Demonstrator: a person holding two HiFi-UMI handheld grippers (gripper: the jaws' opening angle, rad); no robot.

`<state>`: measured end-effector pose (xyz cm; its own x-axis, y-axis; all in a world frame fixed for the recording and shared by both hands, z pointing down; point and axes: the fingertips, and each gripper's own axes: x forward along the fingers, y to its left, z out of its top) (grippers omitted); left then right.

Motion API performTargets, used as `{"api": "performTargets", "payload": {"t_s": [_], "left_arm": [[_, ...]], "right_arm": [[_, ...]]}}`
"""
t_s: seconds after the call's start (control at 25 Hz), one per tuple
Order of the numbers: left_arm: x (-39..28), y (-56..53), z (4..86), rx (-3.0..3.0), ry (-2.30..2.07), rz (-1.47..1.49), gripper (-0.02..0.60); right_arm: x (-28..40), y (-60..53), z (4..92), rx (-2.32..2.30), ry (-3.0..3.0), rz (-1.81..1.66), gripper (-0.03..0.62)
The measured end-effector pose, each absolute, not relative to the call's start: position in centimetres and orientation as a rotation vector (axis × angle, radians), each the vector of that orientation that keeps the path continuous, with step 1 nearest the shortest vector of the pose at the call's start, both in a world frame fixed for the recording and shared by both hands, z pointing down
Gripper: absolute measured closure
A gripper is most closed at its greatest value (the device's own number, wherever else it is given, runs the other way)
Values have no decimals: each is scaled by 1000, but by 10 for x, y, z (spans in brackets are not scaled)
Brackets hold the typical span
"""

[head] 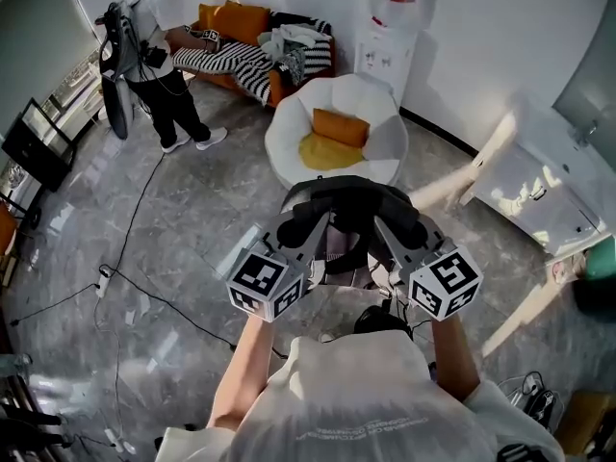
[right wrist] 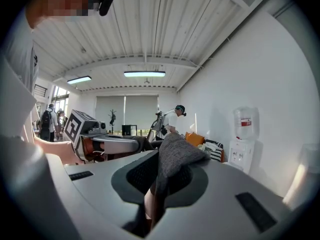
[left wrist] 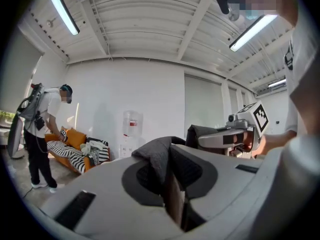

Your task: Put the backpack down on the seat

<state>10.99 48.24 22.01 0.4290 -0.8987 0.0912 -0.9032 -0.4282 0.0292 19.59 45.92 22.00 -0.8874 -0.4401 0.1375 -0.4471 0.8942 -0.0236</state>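
Both tongs nearly closed: left gripper [head: 310, 224] and right gripper [head: 393, 227] each pinch a fold of the dark backpack [head: 351, 200], probably a strap or top edge, hard to tell. Pack hangs in the air between them, short of the white round chair [head: 380, 94] with its orange cushion [head: 339, 126]. Carry it forward over the seat with both hands level. Lower until the base rests, then release.

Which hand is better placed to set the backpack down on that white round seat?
Neither leads. The left hand-held gripper and the right hand-held gripper each clamp dark fabric of the backpack, side by side, and the white seat lies straight ahead between them. Likely both lower it together.
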Motion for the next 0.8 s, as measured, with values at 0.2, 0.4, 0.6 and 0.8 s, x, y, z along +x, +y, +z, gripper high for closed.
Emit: {"api": "performTargets", "payload": {"t_s": [0.2, 0.4, 0.6, 0.8], "left_arm": [[98, 474, 215, 2616, -1635, 107, 528], [83, 454, 234, 2588, -1609, 134, 528], [70, 418, 244, 2575, -1616, 159, 528], [54, 374, 243, 2564, -1637, 169, 528]], "right_arm": [[183, 448, 212, 669, -2934, 59, 562], [166, 425, 225, 656, -2932, 137, 562], [152, 383, 236, 631, -2928, 164, 562], [135, 338, 235, 597, -2935, 158, 562]]}}
